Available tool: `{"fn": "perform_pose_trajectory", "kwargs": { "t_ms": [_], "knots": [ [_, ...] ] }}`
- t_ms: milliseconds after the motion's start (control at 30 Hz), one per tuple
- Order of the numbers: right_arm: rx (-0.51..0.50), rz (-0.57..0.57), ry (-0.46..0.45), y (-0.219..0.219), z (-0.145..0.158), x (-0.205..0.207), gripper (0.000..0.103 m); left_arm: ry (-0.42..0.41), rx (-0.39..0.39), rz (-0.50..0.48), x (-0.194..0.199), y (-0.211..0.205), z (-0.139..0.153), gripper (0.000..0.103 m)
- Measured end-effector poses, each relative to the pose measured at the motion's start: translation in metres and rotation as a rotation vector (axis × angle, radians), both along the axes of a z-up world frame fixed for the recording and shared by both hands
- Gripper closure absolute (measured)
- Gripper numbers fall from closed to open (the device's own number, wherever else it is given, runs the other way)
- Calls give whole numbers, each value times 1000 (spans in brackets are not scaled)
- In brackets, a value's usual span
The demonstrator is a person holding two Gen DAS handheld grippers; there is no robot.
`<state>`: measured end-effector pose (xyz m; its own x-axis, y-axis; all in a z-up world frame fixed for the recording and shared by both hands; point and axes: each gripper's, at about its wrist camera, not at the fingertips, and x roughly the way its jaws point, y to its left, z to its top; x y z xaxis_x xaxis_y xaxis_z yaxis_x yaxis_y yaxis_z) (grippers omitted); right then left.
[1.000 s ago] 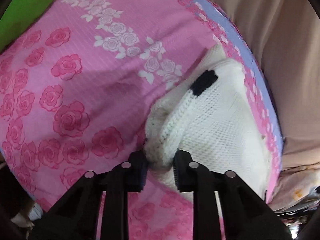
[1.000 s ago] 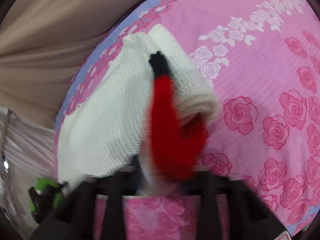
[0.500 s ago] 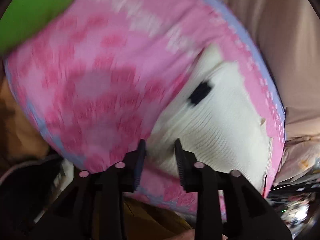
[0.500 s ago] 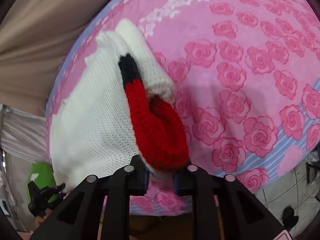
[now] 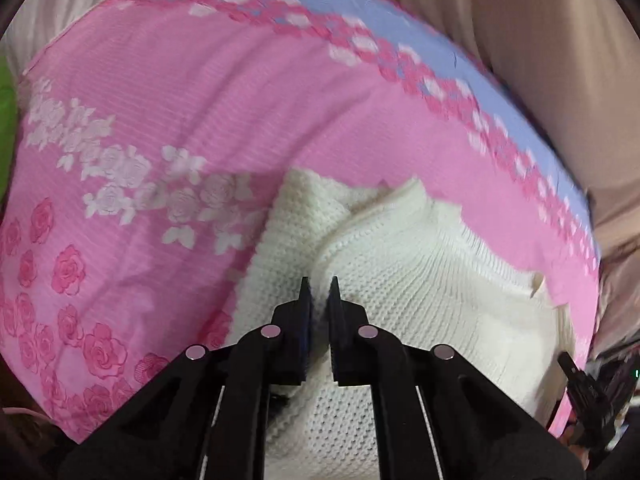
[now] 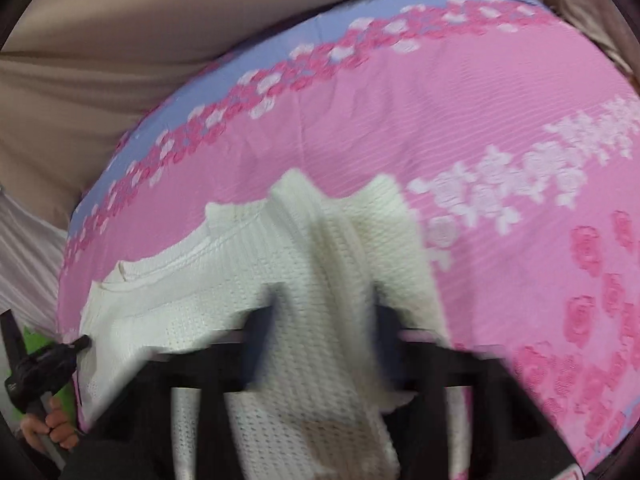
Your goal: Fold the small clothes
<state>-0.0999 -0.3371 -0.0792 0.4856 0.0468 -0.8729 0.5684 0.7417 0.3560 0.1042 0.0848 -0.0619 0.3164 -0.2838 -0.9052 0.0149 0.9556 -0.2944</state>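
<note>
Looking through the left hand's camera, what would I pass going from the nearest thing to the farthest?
left gripper → white knitted sweater → pink rose-print sheet → its lavender border → beige curtain.

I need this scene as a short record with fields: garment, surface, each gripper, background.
garment: white knit sweater, partly folded, lying on the sheet
surface: pink rose-print sheet with a blue border
left gripper: jaws nearly shut, pinching a fold of the sweater
right gripper: blurred, fingers apart with sweater cloth between them; grip unclear
background: beige curtain
</note>
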Motion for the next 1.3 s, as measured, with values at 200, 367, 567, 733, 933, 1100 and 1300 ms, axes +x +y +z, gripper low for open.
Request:
{"fn": "perform_pose_trajectory", "kwargs": {
  "t_ms": [200, 367, 567, 733, 933, 1100, 1300],
  "knots": [
    [-15, -120, -31, -39, 12, -28, 96, 0, 33, 25, 5, 10, -17, 96],
    [-24, -74, 44, -37, 1, -15, 88, 3, 37, 4, -4, 5, 3, 92],
    [-106, -123, -84, 3, 66, -43, 63, -97, -25, 1, -44, 12, 44, 71],
    [-41, 379, -65, 120, 69, 2, 91, -9, -15, 7, -69, 8, 15, 70],
    [-55, 569, 83, 189, 11, 33, 92, -31, -12, 66, -95, 44, 20, 56],
    [-26, 545, 0, 178, 53, 46, 93, -40, -5, 207, -104, 80, 23, 33],
    [-7, 570, 117, 187, 3, 64, 95, 105, -3, 190, -101, 79, -17, 21]
  ]
}}
